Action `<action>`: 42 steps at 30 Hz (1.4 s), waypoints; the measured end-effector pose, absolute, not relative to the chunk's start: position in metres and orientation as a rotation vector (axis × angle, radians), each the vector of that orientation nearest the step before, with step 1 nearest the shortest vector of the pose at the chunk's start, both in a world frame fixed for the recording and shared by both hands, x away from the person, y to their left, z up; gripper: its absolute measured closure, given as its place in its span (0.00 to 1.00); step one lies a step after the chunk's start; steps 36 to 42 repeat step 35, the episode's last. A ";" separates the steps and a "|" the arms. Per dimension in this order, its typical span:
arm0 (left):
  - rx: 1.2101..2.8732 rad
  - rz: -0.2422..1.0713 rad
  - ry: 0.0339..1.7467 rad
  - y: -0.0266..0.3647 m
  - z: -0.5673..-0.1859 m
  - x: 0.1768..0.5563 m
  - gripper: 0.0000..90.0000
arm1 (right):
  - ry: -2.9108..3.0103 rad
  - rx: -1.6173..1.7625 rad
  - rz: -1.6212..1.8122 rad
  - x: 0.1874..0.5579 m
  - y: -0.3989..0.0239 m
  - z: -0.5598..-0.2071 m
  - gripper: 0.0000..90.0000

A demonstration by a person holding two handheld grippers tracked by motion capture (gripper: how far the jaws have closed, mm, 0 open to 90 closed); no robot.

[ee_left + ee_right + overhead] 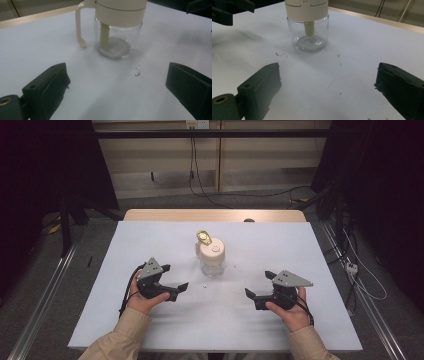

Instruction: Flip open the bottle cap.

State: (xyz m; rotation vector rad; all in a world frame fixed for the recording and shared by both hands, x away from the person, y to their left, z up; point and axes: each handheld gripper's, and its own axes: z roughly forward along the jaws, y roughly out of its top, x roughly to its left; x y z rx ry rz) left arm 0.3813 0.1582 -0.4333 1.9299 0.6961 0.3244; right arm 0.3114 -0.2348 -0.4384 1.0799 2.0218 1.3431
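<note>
The desk, covered by a smooth white sheet, carries 1 thing: a clear glass jar with a cream plastic lid and looped handle, standing mid-desk. Nothing appears begun; the jar stands untouched. The left gripper and right gripper flank it, well apart, both jaws spread wide and empty. Dark specks dot the sheet.

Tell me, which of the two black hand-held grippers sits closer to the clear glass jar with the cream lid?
The left gripper: it sits slightly nearer the jar than the right gripper.
</note>
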 end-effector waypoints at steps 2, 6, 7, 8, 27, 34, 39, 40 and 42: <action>1.933 0.319 0.703 0.163 -0.435 0.379 0.04 | 2.020 1.088 1.343 0.309 -0.237 -0.440 0.06; 1.936 0.323 0.713 0.174 -0.436 0.374 0.04 | 2.018 1.088 1.340 0.304 -0.241 -0.441 0.06; 1.934 0.324 0.715 0.177 -0.437 0.373 0.04 | 2.020 1.089 1.336 0.303 -0.242 -0.442 0.06; 1.934 0.330 0.716 0.180 -0.437 0.372 0.04 | 2.018 1.086 1.337 0.301 -0.243 -0.442 0.06; 1.898 0.335 0.786 0.224 -0.438 0.358 0.05 | 1.993 1.116 1.324 0.281 -0.268 -0.448 0.07; 1.909 0.342 0.789 0.229 -0.439 0.356 0.05 | 1.985 1.113 1.329 0.281 -0.270 -0.447 0.07; 1.906 0.339 0.790 0.229 -0.439 0.356 0.05 | 1.986 1.111 1.330 0.280 -0.269 -0.447 0.07; 1.906 0.339 0.790 0.229 -0.439 0.356 0.05 | 1.986 1.111 1.330 0.280 -0.269 -0.447 0.07; 1.906 0.339 0.790 0.229 -0.439 0.356 0.05 | 1.986 1.111 1.330 0.280 -0.269 -0.447 0.07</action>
